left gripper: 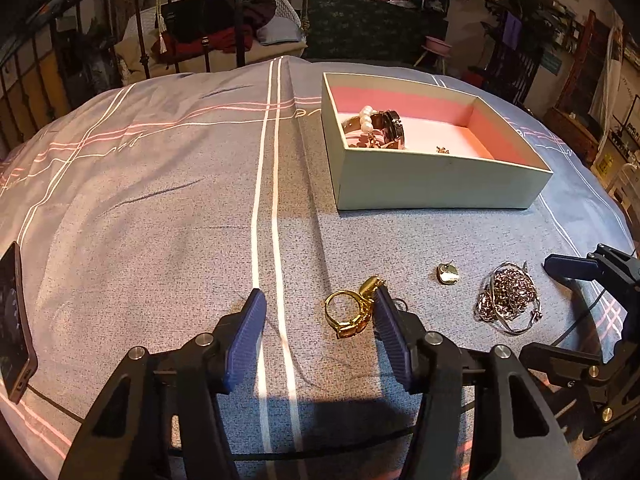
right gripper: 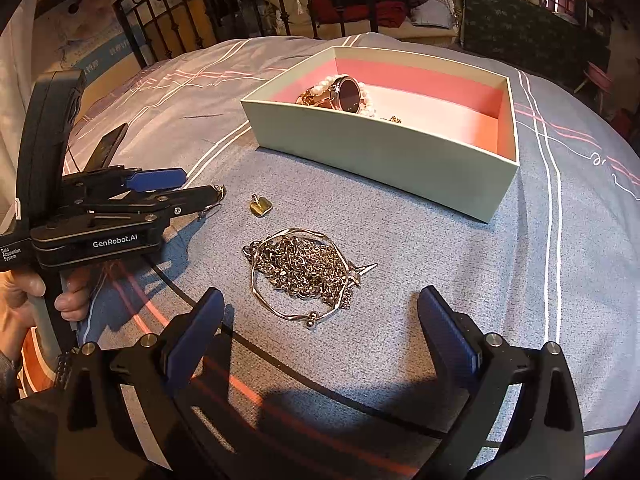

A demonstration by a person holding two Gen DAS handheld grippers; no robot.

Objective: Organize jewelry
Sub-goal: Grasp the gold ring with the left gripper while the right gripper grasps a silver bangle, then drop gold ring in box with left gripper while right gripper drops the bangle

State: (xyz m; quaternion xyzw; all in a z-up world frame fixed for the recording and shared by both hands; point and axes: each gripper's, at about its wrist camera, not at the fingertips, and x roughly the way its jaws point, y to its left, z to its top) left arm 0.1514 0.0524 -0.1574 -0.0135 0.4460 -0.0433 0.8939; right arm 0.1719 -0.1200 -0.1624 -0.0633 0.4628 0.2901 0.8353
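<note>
A pale green box (left gripper: 432, 178) with a pink inside holds a watch (left gripper: 390, 128), a pearl bracelet (left gripper: 366, 117) and a small earring (left gripper: 442, 149). On the bedspread lie a gold ring (left gripper: 347, 314), a gold stud earring (left gripper: 448, 274) and a tangled silver chain with a bangle (left gripper: 507, 300). My left gripper (left gripper: 318, 316) is open, with the ring between its fingers, close to the right fingertip. My right gripper (right gripper: 320, 316) is open, just short of the chain pile (right gripper: 304, 270). The box also shows in the right wrist view (right gripper: 380, 152).
A dark phone (left gripper: 12, 320) lies on the bedspread at the left. A metal bed frame (left gripper: 172, 12) and piled clothes (left gripper: 208, 28) stand behind the bed. The left gripper's body (right gripper: 100, 216) is left of the chain.
</note>
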